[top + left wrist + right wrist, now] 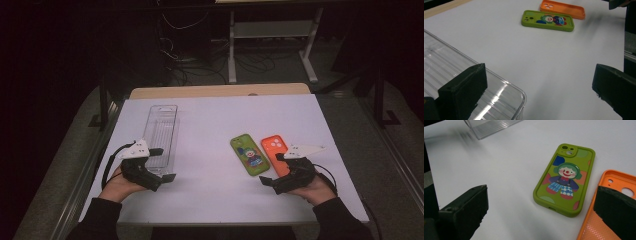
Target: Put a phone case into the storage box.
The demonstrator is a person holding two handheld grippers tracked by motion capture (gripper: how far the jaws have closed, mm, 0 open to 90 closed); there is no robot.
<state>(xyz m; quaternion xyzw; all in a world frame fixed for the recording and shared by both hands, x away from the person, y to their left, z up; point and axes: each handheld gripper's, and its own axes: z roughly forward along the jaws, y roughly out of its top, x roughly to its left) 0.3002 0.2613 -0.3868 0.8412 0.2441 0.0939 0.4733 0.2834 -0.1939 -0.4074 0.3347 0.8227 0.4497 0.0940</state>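
Both grippers – left (159,164), right (272,168) – stand wide, empty; next, right must close on orange case (276,151).

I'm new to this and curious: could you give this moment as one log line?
left tool: open, over clear tray | right tool: open, over orange phone case | green clown case: flat on table, untouched
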